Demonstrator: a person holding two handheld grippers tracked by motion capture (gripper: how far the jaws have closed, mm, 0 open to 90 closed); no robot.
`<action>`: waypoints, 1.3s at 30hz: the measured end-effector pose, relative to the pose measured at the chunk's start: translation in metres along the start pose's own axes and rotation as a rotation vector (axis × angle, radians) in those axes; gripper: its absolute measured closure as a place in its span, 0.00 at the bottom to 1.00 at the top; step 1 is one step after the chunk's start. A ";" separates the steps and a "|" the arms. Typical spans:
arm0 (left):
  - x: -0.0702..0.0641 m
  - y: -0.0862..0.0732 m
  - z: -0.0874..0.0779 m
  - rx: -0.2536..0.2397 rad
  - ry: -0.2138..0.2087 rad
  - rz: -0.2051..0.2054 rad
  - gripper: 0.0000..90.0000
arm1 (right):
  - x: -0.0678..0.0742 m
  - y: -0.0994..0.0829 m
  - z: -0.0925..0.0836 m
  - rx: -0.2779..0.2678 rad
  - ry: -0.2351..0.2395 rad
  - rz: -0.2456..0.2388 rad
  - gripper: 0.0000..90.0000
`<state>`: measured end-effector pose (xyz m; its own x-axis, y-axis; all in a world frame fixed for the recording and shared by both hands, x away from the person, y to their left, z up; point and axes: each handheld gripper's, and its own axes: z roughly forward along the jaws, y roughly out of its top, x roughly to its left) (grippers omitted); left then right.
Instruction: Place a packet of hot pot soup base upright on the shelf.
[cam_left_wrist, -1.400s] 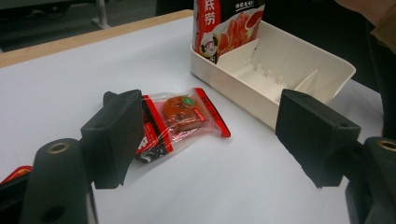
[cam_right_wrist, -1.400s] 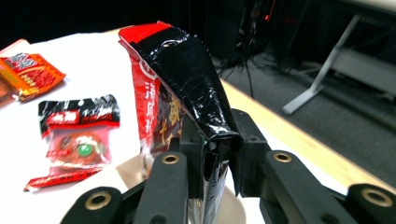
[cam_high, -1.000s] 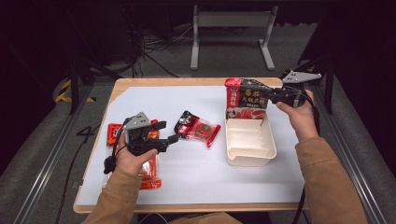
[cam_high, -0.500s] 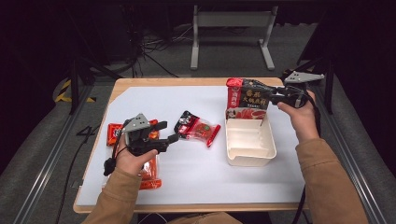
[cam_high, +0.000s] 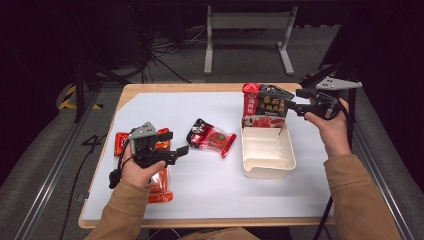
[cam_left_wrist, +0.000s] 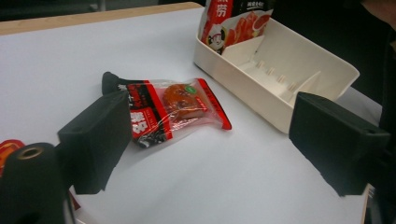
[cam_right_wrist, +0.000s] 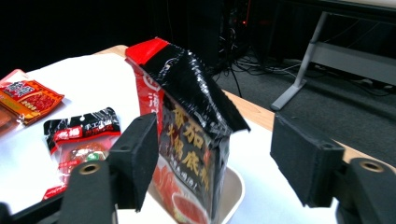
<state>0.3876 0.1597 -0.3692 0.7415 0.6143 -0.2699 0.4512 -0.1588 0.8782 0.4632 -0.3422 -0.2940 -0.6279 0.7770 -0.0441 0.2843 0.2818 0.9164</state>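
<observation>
At the upper right of the high view, the right hand-held gripper (cam_high: 291, 106) is seen with its jaws spread wide, having just been opening; the tall red-and-black printed foil pouch (cam_high: 263, 102) is no longer pinched and stands upright in the far end of the cream plastic compartment tray (cam_high: 267, 152). At the lower left, the left hand-held gripper (cam_high: 177, 145) is held wide open and empty above the white-covered desk (cam_high: 210, 175), near the small clear red-and-black snack packet (cam_high: 211, 137).
</observation>
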 end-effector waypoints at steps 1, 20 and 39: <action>0.000 0.000 -0.002 -0.017 0.007 0.003 0.13 | 0.002 -0.001 -0.005 -0.003 -0.009 -0.008 0.35; 0.002 0.001 -0.015 -0.009 -0.004 0.089 0.06 | 0.039 -0.023 -0.045 -0.033 0.061 0.008 0.32; 0.007 0.009 -0.033 0.013 -0.006 0.135 0.10 | 0.054 -0.027 -0.043 -0.025 0.156 -0.012 0.33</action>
<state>0.3810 0.1878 -0.3501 0.7988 0.5820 -0.1523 0.3538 -0.2498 0.9014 0.3904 -0.3320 -0.3037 -0.7364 0.6765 0.0053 0.2590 0.2747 0.9260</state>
